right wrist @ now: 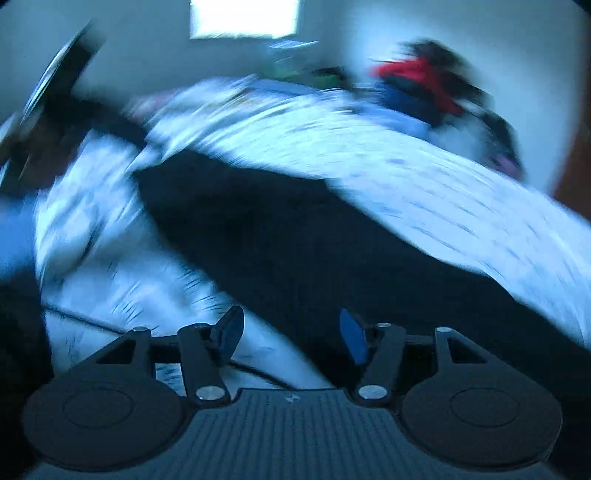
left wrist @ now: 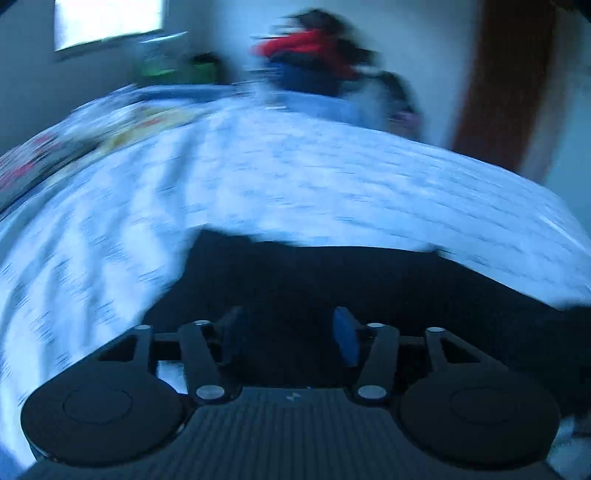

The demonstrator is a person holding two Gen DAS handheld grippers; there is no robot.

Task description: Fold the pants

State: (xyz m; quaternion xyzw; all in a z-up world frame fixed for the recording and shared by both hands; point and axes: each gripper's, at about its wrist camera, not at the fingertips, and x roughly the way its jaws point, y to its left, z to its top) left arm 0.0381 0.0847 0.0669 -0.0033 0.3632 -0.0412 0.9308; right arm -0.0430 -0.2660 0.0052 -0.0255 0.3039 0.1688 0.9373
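Dark pants (left wrist: 332, 280) lie flat on a bed with a white patterned sheet (left wrist: 258, 177). In the left wrist view my left gripper (left wrist: 290, 334) is open and empty, hovering over the near part of the pants. In the right wrist view the pants (right wrist: 295, 240) run as a long dark band from upper left to lower right. My right gripper (right wrist: 291, 334) is open and empty just above their near edge. The other gripper (right wrist: 48, 99) shows as a dark blurred shape at the upper left. Both views are motion-blurred.
A pile of red, blue and dark clothes (left wrist: 314, 62) sits at the far end of the bed, also in the right wrist view (right wrist: 424, 85). A colourful blanket (left wrist: 92, 136) lies at the far left. A bright window (right wrist: 243, 18) and a brown door (left wrist: 509, 81) are behind.
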